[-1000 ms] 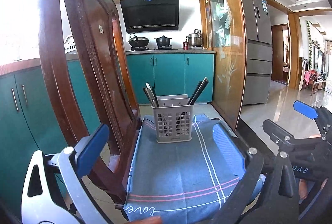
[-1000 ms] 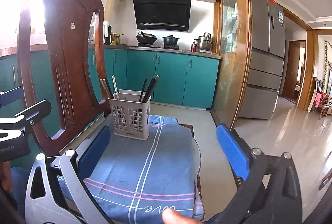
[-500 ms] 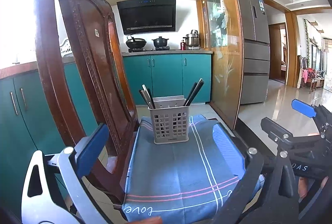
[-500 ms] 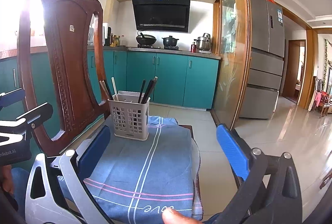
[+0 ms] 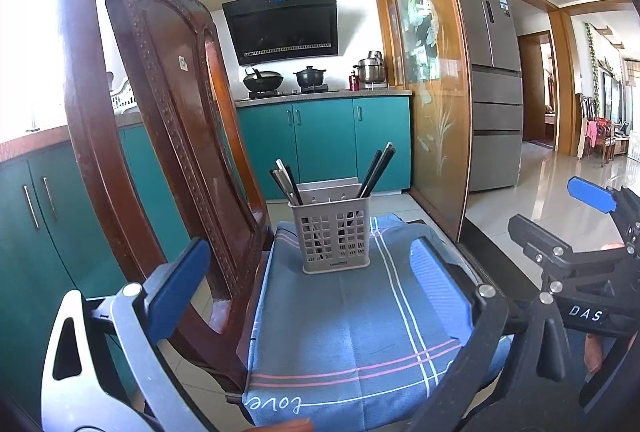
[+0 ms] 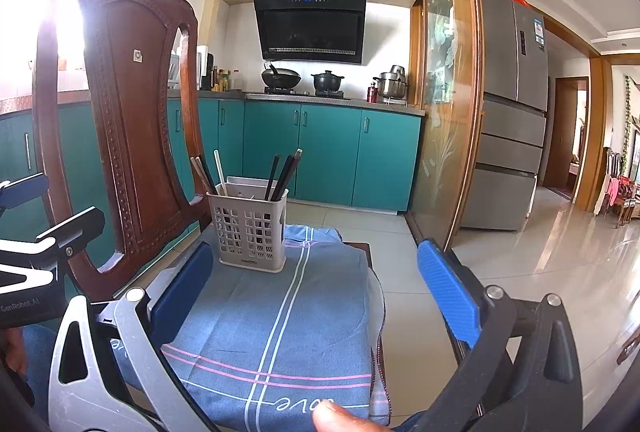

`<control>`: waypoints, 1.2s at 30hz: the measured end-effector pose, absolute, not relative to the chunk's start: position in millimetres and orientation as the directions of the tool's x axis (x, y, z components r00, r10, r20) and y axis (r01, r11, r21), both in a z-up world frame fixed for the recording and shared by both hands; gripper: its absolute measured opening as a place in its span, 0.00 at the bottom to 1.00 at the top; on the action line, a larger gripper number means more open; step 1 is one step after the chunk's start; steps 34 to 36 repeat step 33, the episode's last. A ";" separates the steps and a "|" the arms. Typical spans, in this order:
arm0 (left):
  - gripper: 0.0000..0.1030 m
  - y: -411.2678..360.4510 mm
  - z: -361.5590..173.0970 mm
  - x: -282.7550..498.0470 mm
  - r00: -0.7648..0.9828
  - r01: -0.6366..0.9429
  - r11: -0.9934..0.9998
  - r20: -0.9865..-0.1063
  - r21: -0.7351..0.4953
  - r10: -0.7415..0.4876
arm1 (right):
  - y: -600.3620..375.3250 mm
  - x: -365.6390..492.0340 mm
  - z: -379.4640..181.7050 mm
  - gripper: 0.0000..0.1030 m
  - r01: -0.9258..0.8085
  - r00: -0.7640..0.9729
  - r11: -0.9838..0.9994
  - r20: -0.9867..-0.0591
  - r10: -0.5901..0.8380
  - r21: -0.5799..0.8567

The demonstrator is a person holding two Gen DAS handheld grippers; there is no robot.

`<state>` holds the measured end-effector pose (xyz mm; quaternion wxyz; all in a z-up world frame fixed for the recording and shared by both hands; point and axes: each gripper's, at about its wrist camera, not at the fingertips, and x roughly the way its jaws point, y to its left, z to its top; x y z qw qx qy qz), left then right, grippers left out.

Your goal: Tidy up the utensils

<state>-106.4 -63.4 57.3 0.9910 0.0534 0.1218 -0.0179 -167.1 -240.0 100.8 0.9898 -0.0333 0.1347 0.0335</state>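
Observation:
A grey perforated utensil holder [image 5: 335,232] [image 6: 251,228] stands on a blue cloth [image 5: 352,332] [image 6: 276,324] spread over a wooden chair seat. Several dark and pale chopsticks [image 5: 378,168] [image 6: 285,170] lean out of it in two bunches. My left gripper [image 5: 310,288] is open, well short of the holder, with nothing between its blue pads. My right gripper [image 6: 316,288] is open too, hovering over the near part of the cloth. Each gripper shows at the edge of the other's view, the right one [image 5: 588,228] and the left one [image 6: 52,216].
The carved wooden chair back [image 5: 160,120] [image 6: 132,104] rises close on the left. Teal cabinets [image 5: 320,148], a stove with pots and a black hood lie behind. A glass sliding door [image 6: 448,112], a fridge [image 6: 516,112] and tiled floor [image 6: 560,264] lie to the right.
The left wrist view has shifted slightly, so the holder sits a little lower and nearer. The right view has drifted a little. Both grippers stay open and empty.

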 end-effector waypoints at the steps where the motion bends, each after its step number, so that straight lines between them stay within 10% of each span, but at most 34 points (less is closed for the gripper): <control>1: 0.97 -63.5 57.1 -106.4 0.970 0.049 0.994 -0.244 0.100 -0.023 | -240.3 -166.8 100.8 0.97 -0.075 0.961 0.996 -0.269 0.058 -0.056; 25: 0.97 -68.4 51.6 -101.4 0.964 0.069 0.996 -0.260 0.060 -0.051 | -242.6 -153.8 90.8 0.97 -0.076 0.952 0.996 -0.299 0.060 -0.041; 36: 0.97 -72.3 36.6 -51.4 0.892 0.117 0.993 -0.439 -0.018 -0.113 | -258.2 -39.1 32.2 0.97 0.016 0.774 0.999 -0.633 0.005 0.028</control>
